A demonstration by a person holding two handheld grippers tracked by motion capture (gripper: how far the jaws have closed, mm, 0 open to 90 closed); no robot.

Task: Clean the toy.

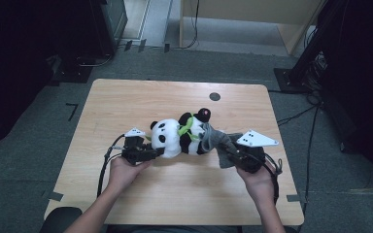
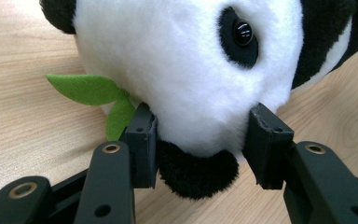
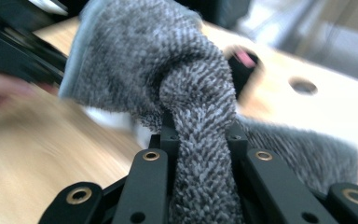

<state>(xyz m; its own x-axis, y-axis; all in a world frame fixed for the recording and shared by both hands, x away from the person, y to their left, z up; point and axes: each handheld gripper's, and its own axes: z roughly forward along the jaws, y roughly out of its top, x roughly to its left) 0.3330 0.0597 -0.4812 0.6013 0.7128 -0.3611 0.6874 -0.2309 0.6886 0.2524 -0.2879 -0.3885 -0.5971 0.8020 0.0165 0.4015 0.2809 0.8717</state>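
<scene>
high view: a plush panda [image 1: 177,137] lies on its side at the middle of the table [image 1: 126,97]. the left gripper [image 1: 156,153] pins its head while the right gripper [image 1: 229,154] pulls a grey cloth [image 1: 216,140] off its body.

left gripper view: the jaws are clamped on the panda's white muzzle [image 2: 200,112], a green leaf [image 2: 91,91] beside them.

right gripper view: the jaws are squeezed tight on a bunched fold of the cloth [image 3: 200,140]. this looks like a wiping or uncovering step; next, keep the head steady and draw the cloth clear. the background is motion-blurred, and the panda's body is mostly hidden.
</scene>
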